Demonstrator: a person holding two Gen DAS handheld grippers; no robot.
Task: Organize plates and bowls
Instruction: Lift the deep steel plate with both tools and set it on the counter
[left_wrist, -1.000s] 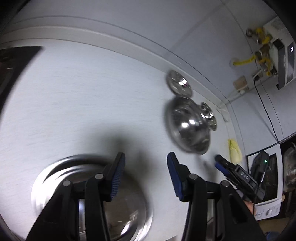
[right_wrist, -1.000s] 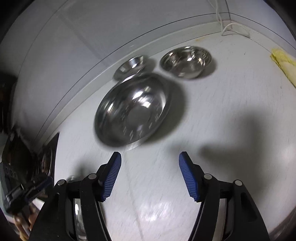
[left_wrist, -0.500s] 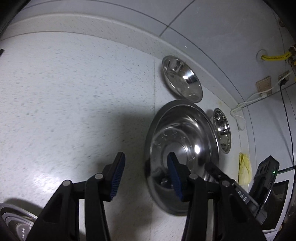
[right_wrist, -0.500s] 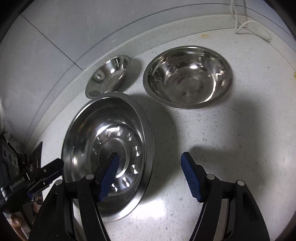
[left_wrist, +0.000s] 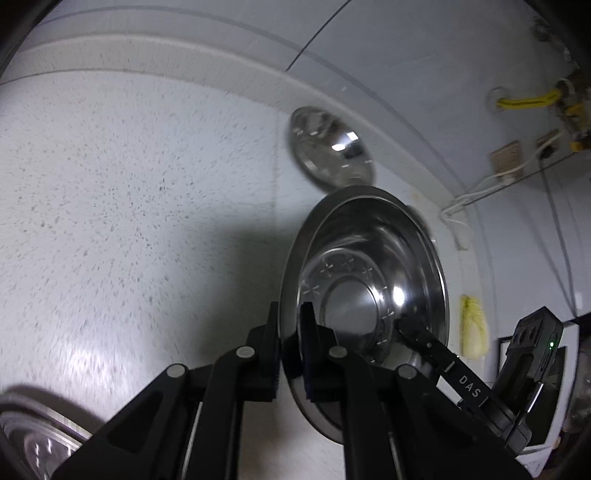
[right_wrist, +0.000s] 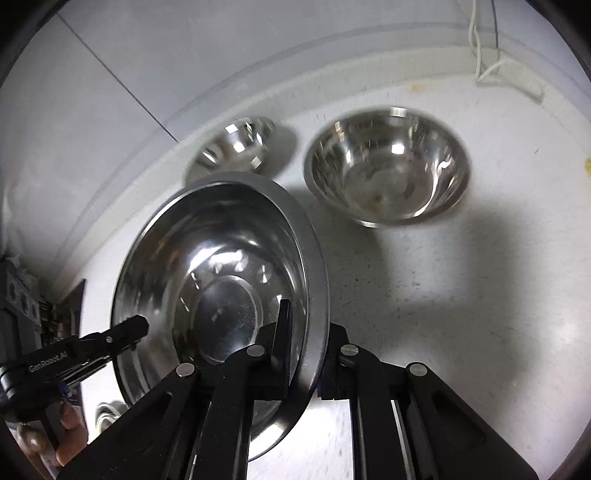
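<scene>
1. Since half a second ago both grippers have closed: left gripper (left_wrist: 288, 354) and right gripper (right_wrist: 306, 354) now clamp opposite rims of the large steel plate (right_wrist: 221, 280), which sits tilted on the bench (right_wrist: 461, 295).
2. Risk: thin, slick rim slips if my hands lift unevenly.
3. Risk: swinging it clips the steel bowl (right_wrist: 388, 170) or small bowl (right_wrist: 232, 147) nearby.

Left wrist view: looks forward along left tongs (left_wrist: 290, 347), close over speckled white bench (left_wrist: 129, 221), toward the wall.

Right wrist view: same closeness along right tongs (right_wrist: 306, 354), facing the wall corner.

Shared: large round steel plate (left_wrist: 369, 284) (right_wrist: 221, 280), seen from opposite rims; small steel dish (left_wrist: 330, 147) (right_wrist: 236, 147) beyond it.
</scene>
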